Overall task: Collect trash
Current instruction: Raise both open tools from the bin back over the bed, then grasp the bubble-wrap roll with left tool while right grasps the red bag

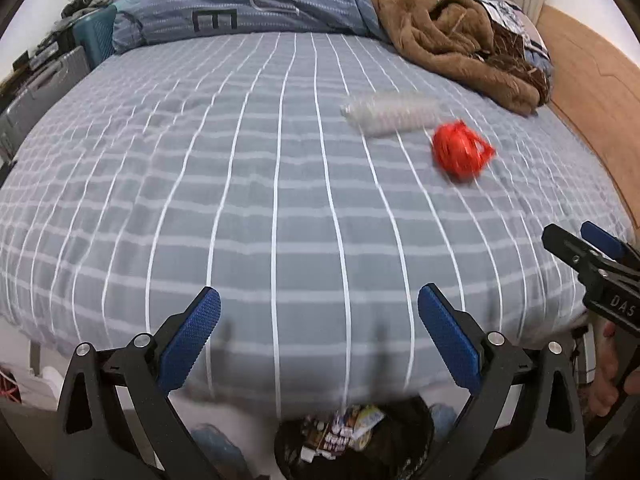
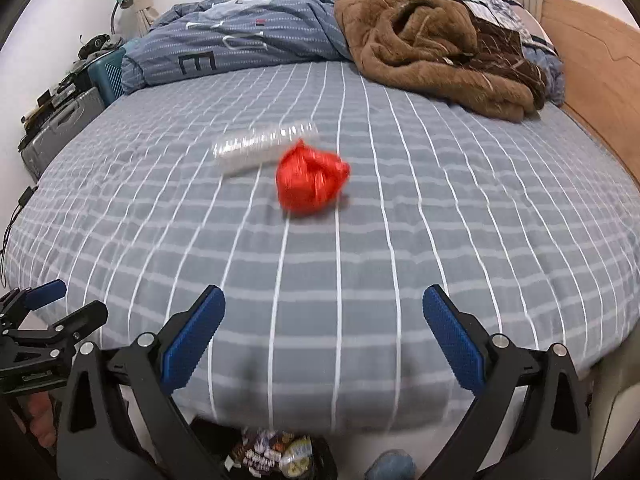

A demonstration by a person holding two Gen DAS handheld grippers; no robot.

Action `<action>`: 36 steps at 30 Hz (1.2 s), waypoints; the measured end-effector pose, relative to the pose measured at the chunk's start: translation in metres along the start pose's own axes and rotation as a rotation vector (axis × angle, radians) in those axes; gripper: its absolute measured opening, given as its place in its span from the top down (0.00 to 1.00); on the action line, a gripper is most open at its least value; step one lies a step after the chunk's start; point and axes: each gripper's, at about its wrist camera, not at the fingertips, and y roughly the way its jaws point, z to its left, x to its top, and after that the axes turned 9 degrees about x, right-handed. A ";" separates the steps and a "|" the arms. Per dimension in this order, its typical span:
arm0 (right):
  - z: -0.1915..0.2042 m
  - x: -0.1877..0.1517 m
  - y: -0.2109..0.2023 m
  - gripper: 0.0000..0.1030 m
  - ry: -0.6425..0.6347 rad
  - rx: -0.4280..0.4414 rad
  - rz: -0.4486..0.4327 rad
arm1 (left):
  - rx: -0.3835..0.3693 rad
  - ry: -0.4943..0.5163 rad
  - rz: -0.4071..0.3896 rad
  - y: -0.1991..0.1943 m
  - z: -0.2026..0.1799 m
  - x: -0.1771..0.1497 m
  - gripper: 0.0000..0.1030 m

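Observation:
A crumpled red plastic bag (image 1: 461, 149) (image 2: 311, 181) lies on the grey checked bed. A clear plastic bottle (image 1: 390, 113) (image 2: 264, 146) lies on its side just behind it, touching or nearly touching. A black bin (image 1: 354, 446) (image 2: 280, 454) with wrappers inside stands on the floor at the bed's near edge. My left gripper (image 1: 319, 318) is open and empty over the near edge. My right gripper (image 2: 324, 318) is open and empty, beside the left one; it also shows in the left wrist view (image 1: 580, 240).
A brown fleece blanket (image 1: 452, 28) (image 2: 436, 40) and a blue duvet (image 1: 248, 4) (image 2: 240, 48) are heaped at the far end of the bed. A wooden headboard (image 1: 592, 92) (image 2: 596, 76) runs along the right. A suitcase and clutter (image 1: 36, 84) (image 2: 60, 120) stand at the left.

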 end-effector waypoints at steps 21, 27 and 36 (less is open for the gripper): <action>-0.017 0.085 0.093 0.14 0.046 0.027 0.032 | -0.055 0.022 -0.030 0.067 -0.015 0.102 0.06; -0.024 0.084 0.115 0.30 0.075 0.060 0.086 | -0.075 0.053 -0.046 0.081 -0.027 0.125 0.06; -0.027 0.085 0.112 0.65 0.083 0.129 0.098 | -0.135 0.128 -0.072 0.102 -0.054 0.160 0.06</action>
